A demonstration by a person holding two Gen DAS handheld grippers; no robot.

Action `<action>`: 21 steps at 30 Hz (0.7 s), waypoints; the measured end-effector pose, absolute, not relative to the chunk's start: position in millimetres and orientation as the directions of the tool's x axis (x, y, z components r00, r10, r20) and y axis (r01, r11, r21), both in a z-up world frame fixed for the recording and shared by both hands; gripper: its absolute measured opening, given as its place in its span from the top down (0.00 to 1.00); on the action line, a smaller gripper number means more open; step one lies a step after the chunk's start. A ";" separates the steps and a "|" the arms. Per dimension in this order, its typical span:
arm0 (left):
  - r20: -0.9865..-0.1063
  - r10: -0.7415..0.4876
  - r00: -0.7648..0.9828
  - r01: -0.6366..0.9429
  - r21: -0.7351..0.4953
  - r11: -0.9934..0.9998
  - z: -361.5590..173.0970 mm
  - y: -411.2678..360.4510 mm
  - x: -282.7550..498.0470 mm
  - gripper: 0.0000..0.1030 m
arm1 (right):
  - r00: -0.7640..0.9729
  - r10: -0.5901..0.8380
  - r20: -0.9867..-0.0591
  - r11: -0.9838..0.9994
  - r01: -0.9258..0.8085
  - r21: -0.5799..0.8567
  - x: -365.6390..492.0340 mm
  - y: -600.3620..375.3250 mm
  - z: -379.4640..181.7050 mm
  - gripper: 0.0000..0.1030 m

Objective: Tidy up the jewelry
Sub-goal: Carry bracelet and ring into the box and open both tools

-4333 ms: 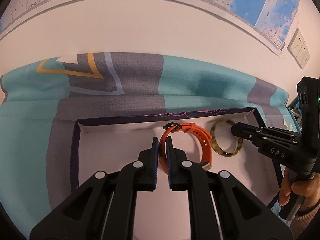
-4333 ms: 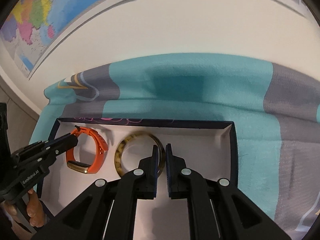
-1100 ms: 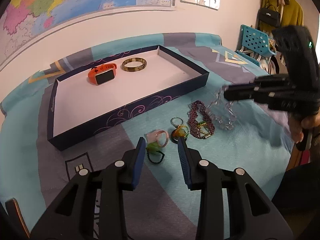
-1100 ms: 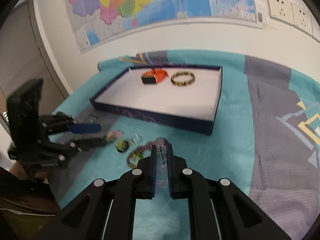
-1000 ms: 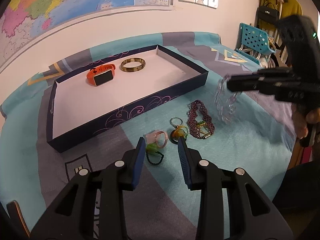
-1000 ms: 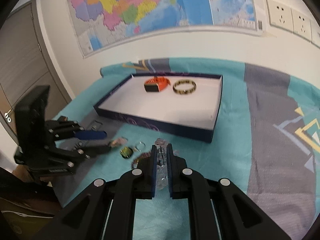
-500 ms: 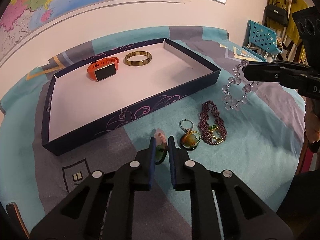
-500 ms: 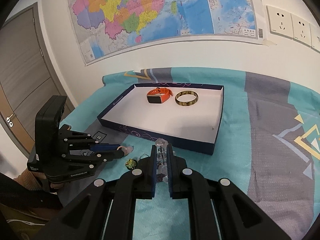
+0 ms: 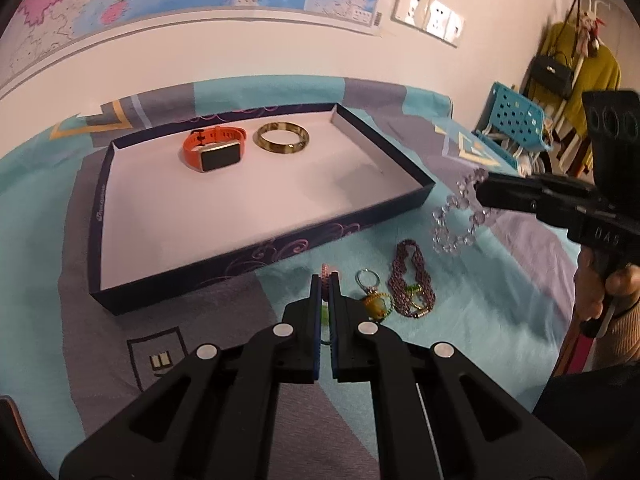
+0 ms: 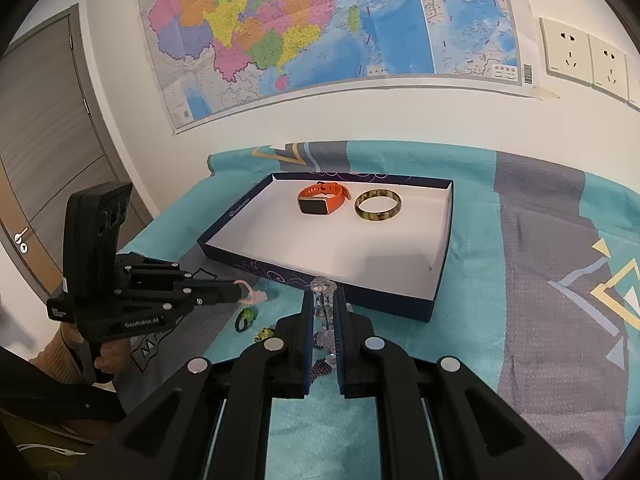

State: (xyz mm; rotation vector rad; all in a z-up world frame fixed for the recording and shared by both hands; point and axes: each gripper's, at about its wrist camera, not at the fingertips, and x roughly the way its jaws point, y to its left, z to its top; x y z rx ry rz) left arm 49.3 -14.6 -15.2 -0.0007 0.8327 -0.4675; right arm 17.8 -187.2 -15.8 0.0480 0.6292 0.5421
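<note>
My left gripper point(image 9: 326, 280) is closing its jaws tight on a pink bead bracelet point(image 9: 327, 270), and the pads press it just off the cloth. The right wrist view shows that bracelet point(image 10: 251, 295) sticking out of the left gripper's point(image 10: 239, 291) tips. My right gripper point(image 10: 324, 296) is shut on a clear crystal bead bracelet point(image 10: 321, 286), which hangs from it point(image 9: 454, 222) above the cloth beside the tray's near right corner. The navy tray point(image 9: 256, 256) holds an orange watch point(image 9: 214, 151) and a tortoiseshell bangle point(image 9: 283, 142) at its far end.
On the teal and grey cloth near the tray's front wall lie a green ring point(image 10: 244, 318), a yellow-green charm on a key ring point(image 9: 374, 300) and a purple bead bracelet point(image 9: 412, 280). A blue perforated basket point(image 9: 510, 128) stands far right.
The left jaws closed on the pink bracelet and lifted it slightly, leaving the green ring on the cloth. The right gripper raised the clear bracelet off the cloth.
</note>
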 end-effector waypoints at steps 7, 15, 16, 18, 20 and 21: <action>-0.685 -0.413 0.600 0.389 -0.201 0.899 -2.7 -5.9 49.3 0.96 | 0.677 0.505 -0.535 0.856 -0.474 0.207 20.6 -186.5 -9.9 0.92; -0.661 -0.408 0.630 0.385 -0.190 0.903 12.6 -0.9 52.5 0.96 | 0.681 0.517 -0.519 0.847 -0.493 0.198 28.3 -180.0 1.7 0.92; -0.659 -0.408 0.632 0.385 -0.191 0.903 13.7 -0.1 53.6 0.96 | 0.682 0.518 -0.517 0.847 -0.494 0.197 29.5 -179.1 3.0 0.92; -0.655 -0.403 0.639 0.380 -0.187 0.906 16.3 1.3 56.3 0.96 | 0.685 0.519 -0.512 0.846 -0.496 0.194 34.2 -176.9 6.4 0.92; -0.652 -0.400 0.644 0.378 -0.183 0.907 19.1 2.7 59.5 0.96 | 0.685 0.521 -0.509 0.845 -0.497 0.196 39.9 -175.0 8.9 0.92; -0.651 -0.398 0.647 0.376 -0.182 0.909 20.2 3.3 61.2 0.96 | 0.686 0.520 -0.508 0.846 -0.496 0.196 42.5 -173.7 10.3 0.92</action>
